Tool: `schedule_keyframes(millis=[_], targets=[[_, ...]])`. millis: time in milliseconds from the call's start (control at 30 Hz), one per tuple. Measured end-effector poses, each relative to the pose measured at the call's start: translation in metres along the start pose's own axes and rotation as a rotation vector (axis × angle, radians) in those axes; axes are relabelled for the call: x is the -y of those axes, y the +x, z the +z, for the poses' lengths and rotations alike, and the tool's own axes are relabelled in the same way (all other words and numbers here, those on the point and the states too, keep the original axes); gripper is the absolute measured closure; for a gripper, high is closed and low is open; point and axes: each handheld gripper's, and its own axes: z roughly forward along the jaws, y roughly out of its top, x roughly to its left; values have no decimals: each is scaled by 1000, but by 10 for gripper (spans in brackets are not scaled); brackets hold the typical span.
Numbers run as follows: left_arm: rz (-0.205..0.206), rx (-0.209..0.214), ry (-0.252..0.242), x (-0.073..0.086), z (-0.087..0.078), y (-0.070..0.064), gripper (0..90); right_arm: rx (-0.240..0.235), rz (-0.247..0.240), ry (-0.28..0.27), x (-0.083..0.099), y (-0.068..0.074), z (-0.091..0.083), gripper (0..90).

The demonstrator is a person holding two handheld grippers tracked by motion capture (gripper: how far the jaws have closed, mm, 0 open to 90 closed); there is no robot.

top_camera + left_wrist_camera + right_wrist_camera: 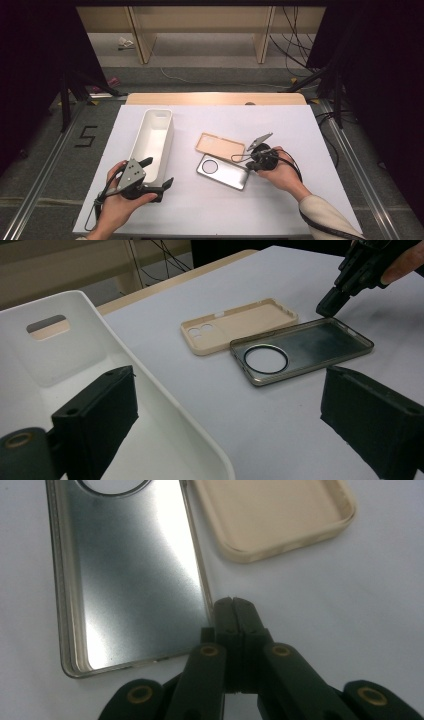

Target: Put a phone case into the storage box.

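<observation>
A smoky clear phone case (222,171) with a round camera hole lies open side up at the table's middle. A beige phone case (220,146) lies just behind it, also open side up. My right gripper (249,164) is shut on nothing, its tip (232,605) on the table against the clear case's (130,575) long edge near a corner, below the beige case (275,515). My left gripper (159,171) is wide open astride the near right wall of a white bin (152,140); one jaw is inside the bin (75,360), the other outside over the table.
The empty white bin has a handle slot (47,326) in its far end wall. The white table top (295,130) ends at a wooden strip (215,98) at the back. Bare surface lies to the right and at the front.
</observation>
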Motion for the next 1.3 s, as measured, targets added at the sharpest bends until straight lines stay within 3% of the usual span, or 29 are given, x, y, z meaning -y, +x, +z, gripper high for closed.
schedule_keyframes(millis=[167,433,700,933,1067,1300], targets=[[1,0,1,0,0,0,76,-56,-38,12,-1,8,2,900],[2,1,0,0,-1,0,76,-161,-117,56,-7,38,7,900],[6,5,1,0,0,-1,79,-234,-168,60,-13,65,12,900],[8,8,2,0,0,-2,81,-280,-204,52,-20,88,16,900],[9,8,2,0,0,-2,82,-284,-229,48,-23,99,17,900],[14,12,5,0,1,-3,83,-295,-229,46,-24,102,18,900]])
